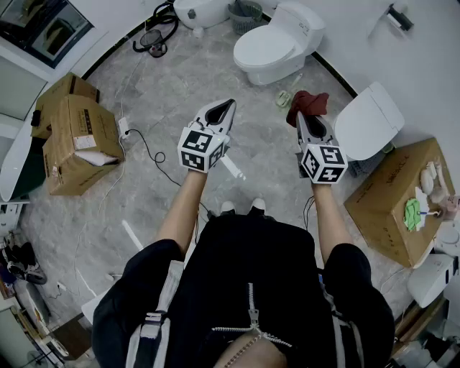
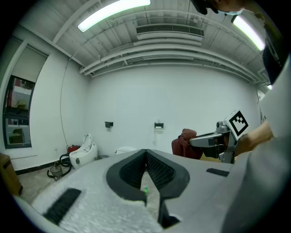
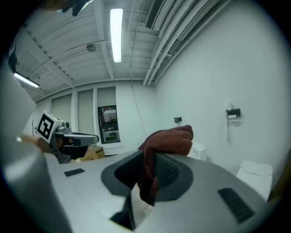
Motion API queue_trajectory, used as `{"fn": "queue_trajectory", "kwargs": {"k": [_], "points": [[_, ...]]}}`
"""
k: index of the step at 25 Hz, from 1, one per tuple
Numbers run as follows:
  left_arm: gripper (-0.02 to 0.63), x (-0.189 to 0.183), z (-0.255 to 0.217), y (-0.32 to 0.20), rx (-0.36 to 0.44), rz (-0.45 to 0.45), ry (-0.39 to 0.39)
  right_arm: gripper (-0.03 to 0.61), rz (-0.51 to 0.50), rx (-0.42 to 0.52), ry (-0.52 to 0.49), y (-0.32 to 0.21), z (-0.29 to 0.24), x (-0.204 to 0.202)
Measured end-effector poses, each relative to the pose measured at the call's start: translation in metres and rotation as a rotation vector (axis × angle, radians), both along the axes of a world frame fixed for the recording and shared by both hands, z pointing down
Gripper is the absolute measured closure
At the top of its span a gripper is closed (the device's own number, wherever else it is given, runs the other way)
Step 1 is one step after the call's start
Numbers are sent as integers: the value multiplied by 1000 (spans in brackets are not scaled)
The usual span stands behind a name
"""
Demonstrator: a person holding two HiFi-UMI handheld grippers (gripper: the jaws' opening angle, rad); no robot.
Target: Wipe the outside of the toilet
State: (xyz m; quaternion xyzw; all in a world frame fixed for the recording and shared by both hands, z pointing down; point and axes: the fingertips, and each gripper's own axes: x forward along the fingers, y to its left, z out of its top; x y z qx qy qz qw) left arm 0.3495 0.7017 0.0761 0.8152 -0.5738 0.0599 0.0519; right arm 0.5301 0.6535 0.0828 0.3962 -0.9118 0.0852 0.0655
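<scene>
A white toilet (image 1: 277,47) with its lid down stands on the grey floor ahead of me, by the curved wall. My right gripper (image 1: 301,118) is held in the air short of it, shut on a dark red cloth (image 1: 309,104) that bunches over its tips. In the right gripper view the cloth (image 3: 166,141) hangs between the jaws. My left gripper (image 1: 226,110) is level with it on the left, jaws together at the tip and holding nothing (image 2: 146,152). The left gripper view catches the right gripper (image 2: 200,142) and the cloth (image 2: 184,144).
A second toilet (image 1: 369,121) with its lid raised is at the right, beside a cardboard box (image 1: 402,201). A third toilet (image 1: 198,11) and a basket (image 1: 248,14) stand at the back. More boxes (image 1: 75,136) are at the left; cables (image 1: 147,147) cross the floor.
</scene>
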Motion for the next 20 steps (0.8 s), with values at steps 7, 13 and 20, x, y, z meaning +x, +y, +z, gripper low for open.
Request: {"fn": "queue_trajectory", "kwargs": {"k": [7,13,20], "points": [[614,11,1,-3,-5,-20,5,509,-21,12,-8,3,-2,12],[614,23,1,-5,-2,-34,13,509,-27,-14,-3,0,8,23],[615,12,3,-26,1,-34,22,508,-17,-29,-8,-21,11,12]]}}
